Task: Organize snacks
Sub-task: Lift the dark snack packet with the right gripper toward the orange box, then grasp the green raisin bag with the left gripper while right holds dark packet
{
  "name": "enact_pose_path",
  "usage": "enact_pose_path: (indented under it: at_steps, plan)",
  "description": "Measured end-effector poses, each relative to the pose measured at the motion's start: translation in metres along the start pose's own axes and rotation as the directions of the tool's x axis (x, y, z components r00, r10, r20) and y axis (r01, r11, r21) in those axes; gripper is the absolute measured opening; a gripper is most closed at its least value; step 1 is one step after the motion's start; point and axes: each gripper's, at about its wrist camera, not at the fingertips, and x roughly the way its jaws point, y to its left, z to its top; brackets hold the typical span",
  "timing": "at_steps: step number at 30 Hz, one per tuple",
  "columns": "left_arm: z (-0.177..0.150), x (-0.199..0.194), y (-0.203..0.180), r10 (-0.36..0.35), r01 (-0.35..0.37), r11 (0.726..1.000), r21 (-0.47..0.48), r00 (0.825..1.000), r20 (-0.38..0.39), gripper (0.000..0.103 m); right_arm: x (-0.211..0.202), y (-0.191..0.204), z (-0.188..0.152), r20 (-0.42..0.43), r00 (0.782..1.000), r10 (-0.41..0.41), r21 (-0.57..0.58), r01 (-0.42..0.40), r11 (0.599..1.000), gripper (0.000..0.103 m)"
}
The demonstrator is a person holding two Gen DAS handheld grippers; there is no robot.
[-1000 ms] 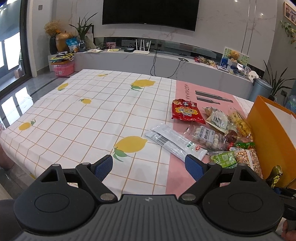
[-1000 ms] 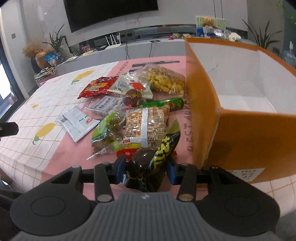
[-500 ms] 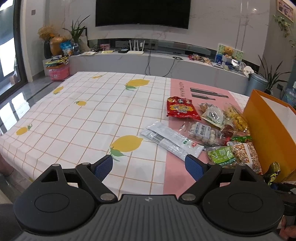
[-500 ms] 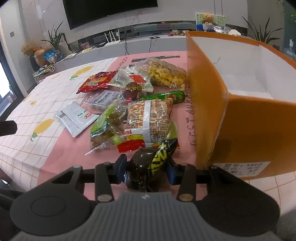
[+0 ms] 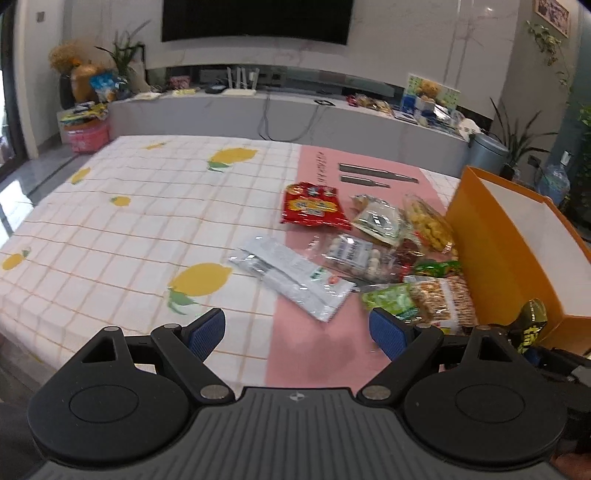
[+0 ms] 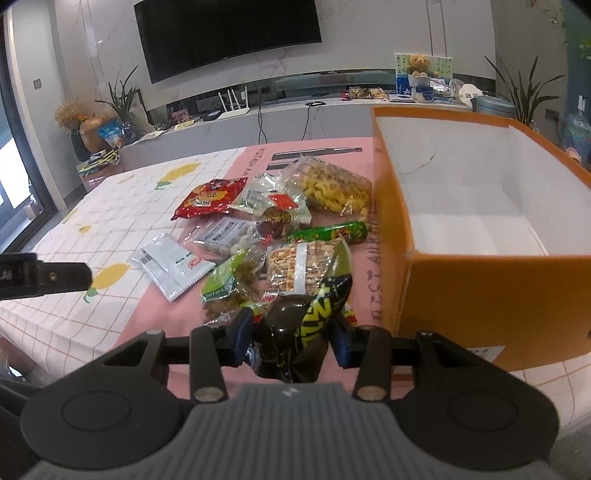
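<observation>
My right gripper (image 6: 291,332) is shut on a black and yellow snack packet (image 6: 303,321), held just above the table beside the near left corner of an open orange box (image 6: 491,291) with a white inside. That packet (image 5: 530,326) also shows at the right edge of the left wrist view, next to the orange box (image 5: 495,258). A heap of snacks lies left of the box: a red bag (image 6: 210,197), a silver sachet (image 6: 171,264), a peanut bar pack (image 6: 299,267), a green tube (image 6: 328,232). My left gripper (image 5: 297,332) hangs open over the near table edge, nothing between its fingers.
The table wears a white checked cloth with lemons (image 5: 199,278) and a pink strip (image 5: 314,332). A low grey counter (image 5: 295,118) with a router, plants and clutter runs behind, under a wall screen (image 5: 255,16). The left gripper's arm (image 6: 40,275) shows at the right wrist view's left edge.
The right gripper has risen with the black and yellow packet, so the box's inside shows more. The left gripper has shifted, and the snack heap now sits closer to its right finger.
</observation>
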Motion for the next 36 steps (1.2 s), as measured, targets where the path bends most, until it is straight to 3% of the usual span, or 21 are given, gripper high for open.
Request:
enact_pose_path:
  at_steps: [11, 16, 24, 25, 29, 30, 32, 34, 36]
  plan:
    - [0.023, 0.047, -0.045, -0.049, 0.054, 0.997, 0.046, 0.994, -0.096, 0.103, 0.006, -0.012, 0.0, -0.044, 0.999, -0.022, 0.068, 0.025, 0.997, 0.04]
    - [0.02, 0.085, -0.057, -0.027, 0.038, 0.998, 0.06, 0.985, -0.17, 0.103, 0.011, -0.012, -0.001, -0.068, 0.997, -0.022, 0.073, 0.026, 0.997, 0.039]
    - [0.016, 0.111, -0.052, -0.018, 0.024, 0.999, 0.035, 0.986, -0.163, 0.102, 0.017, -0.007, -0.005, -0.098, 0.995, -0.029, 0.04, 0.033, 0.999, 0.039]
    - [0.016, 0.112, -0.049, -0.026, 0.029, 0.999, 0.015, 0.985, -0.173, 0.099, 0.017, -0.006, -0.005, -0.098, 0.995, -0.028, 0.038, 0.032, 0.999, 0.039]
    - [0.016, 0.117, -0.029, -0.109, 0.087, 0.99, -0.112, 0.973, -0.205, 0.07, 0.015, -0.004, -0.006, -0.093, 0.995, -0.023, 0.023, 0.025, 0.999, 0.039]
    - [0.016, 0.117, -0.027, -0.11, 0.088, 0.989, -0.116, 0.973, -0.202, 0.061, 0.015, -0.004, -0.006, -0.093, 0.995, -0.024, 0.02, 0.026, 0.999, 0.039]
    - [0.014, 0.115, -0.026, -0.101, 0.086, 0.992, -0.088, 0.976, -0.19, 0.055, 0.015, -0.004, -0.007, -0.094, 0.995, -0.029, 0.019, 0.03, 0.999, 0.039]
    - [0.01, 0.113, -0.024, -0.113, 0.104, 0.992, -0.067, 0.981, -0.16, 0.057, 0.015, -0.007, -0.008, -0.098, 0.995, -0.031, 0.027, 0.034, 0.999, 0.039]
    - [0.005, 0.109, -0.022, -0.136, 0.129, 0.99, -0.057, 0.982, -0.129, 0.077, 0.015, -0.008, -0.008, -0.101, 0.994, -0.032, 0.041, 0.037, 0.999, 0.039]
